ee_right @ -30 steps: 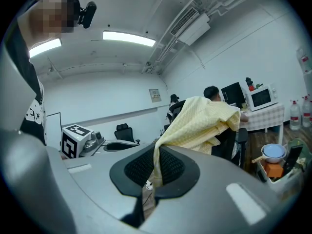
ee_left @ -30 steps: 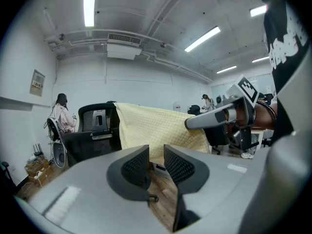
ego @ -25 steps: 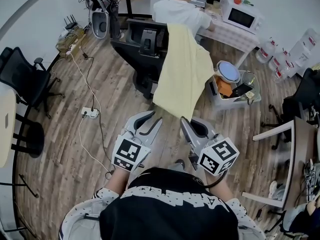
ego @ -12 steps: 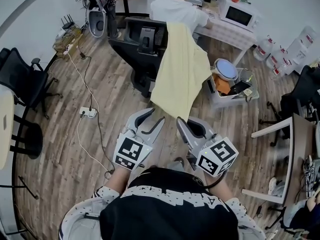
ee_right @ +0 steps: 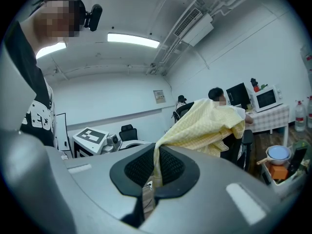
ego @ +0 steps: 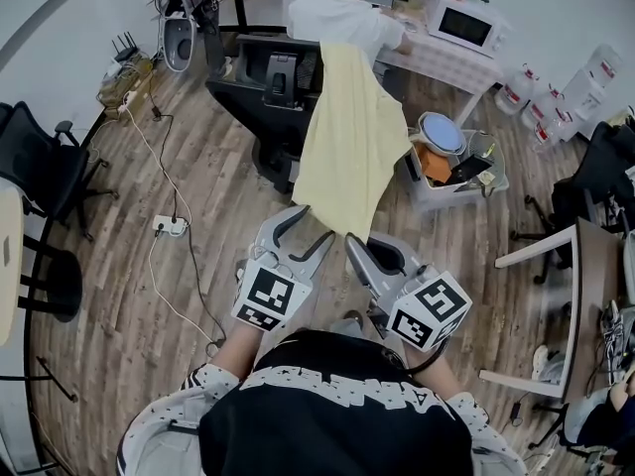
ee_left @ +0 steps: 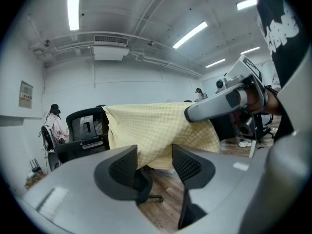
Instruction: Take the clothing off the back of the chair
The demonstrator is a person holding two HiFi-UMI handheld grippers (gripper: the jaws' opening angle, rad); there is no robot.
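A pale yellow checked garment (ego: 347, 147) hangs over the back of a black office chair (ego: 273, 77) and stretches down towards me. My right gripper (ego: 352, 238) is shut on its lower corner; in the right gripper view the cloth (ee_right: 209, 126) runs out from between the closed jaws (ee_right: 156, 168). Just left of that corner is my left gripper (ego: 316, 223), its jaws opening. In the left gripper view the garment (ee_left: 156, 130) hangs beyond the open gap (ee_left: 153, 155), and nothing is pinched there. The chair (ee_left: 85, 126) shows behind the cloth.
A person in a white shirt (ego: 342, 18) sits at a desk behind the chair, beside a microwave (ego: 466, 26). A clear bin of items (ego: 451, 167) stands right of the garment. A power strip (ego: 171, 226) and cable lie on the wood floor at left, near another black chair (ego: 40, 167).
The left gripper's jaws have spread wider beside the cloth's lower edge. The right gripper keeps its hold on the corner, and both hands stay nearly in place.
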